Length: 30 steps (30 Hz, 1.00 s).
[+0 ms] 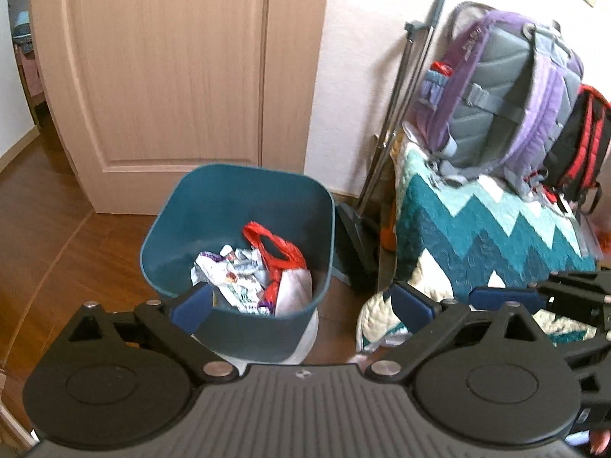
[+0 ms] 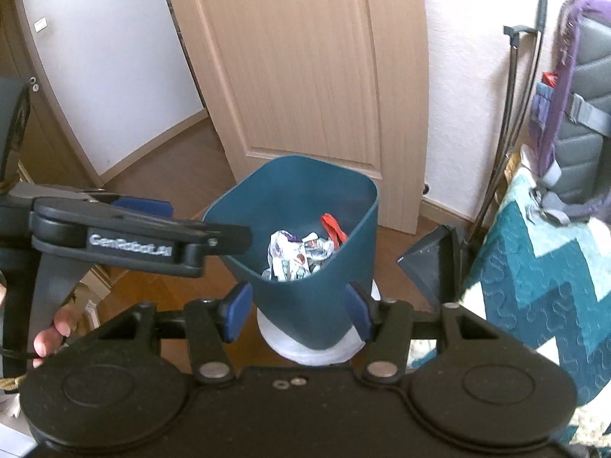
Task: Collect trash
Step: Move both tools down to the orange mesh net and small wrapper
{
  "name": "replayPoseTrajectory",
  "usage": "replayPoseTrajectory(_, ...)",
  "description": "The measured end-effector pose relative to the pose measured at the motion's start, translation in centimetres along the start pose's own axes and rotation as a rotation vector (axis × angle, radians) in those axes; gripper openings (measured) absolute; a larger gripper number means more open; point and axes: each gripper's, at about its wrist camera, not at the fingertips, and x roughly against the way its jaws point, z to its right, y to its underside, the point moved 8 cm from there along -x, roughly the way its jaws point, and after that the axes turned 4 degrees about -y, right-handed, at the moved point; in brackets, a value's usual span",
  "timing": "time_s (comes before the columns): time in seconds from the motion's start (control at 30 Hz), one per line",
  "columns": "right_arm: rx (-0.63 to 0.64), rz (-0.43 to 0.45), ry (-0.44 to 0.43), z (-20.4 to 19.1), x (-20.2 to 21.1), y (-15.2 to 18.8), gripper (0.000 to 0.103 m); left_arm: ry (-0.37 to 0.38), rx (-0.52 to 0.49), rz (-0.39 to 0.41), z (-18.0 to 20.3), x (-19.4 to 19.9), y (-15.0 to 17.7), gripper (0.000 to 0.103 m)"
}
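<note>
Left wrist view has the crumpled wrappers and red bag already in the bin, both grippers open and empty, so looks mostly done

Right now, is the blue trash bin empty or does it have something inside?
Not empty. The blue trash bin holds crumpled wrappers and a red plastic bag at the bottom; most of its inner wall is bare.

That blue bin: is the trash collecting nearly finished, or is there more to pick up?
The bin already holds crumpled wrappers and a red bag. Nothing is in hand: the left gripper and right gripper are both open and empty. No loose trash shows on the visible floor, so it may be nearly done.
</note>
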Motion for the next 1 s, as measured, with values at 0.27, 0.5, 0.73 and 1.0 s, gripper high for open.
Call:
replayPoseTrajectory(0.27, -0.068, -0.068, 0.008, 4.2, -1.4, 4.5, 0.054, 0.036, -0.03, -0.086, 1.5, -3.3, 5.4, 0.101)
replayPoseTrajectory(0.5, -0.154, -0.194, 0.045, 8.7, -6.3, 9.8, 0.054, 0.04, -0.069, -0.212, 2.5, -10.2, 11.2, 0.101)
replayPoseTrajectory(0.73, -0.249, -0.364, 0.043, 11.3, -13.4, 16.4, 0.054, 0.061, -0.098, -0.362, 2.3, -18.5, 17.5, 0.101)
replayPoseTrajectory(1.0, -0.353, -0.497, 0.061, 14.3, -21.3, 22.2, 0.054, 0.084, -0.197, -0.483, 3.1, -27.6, 23.8, 0.101)
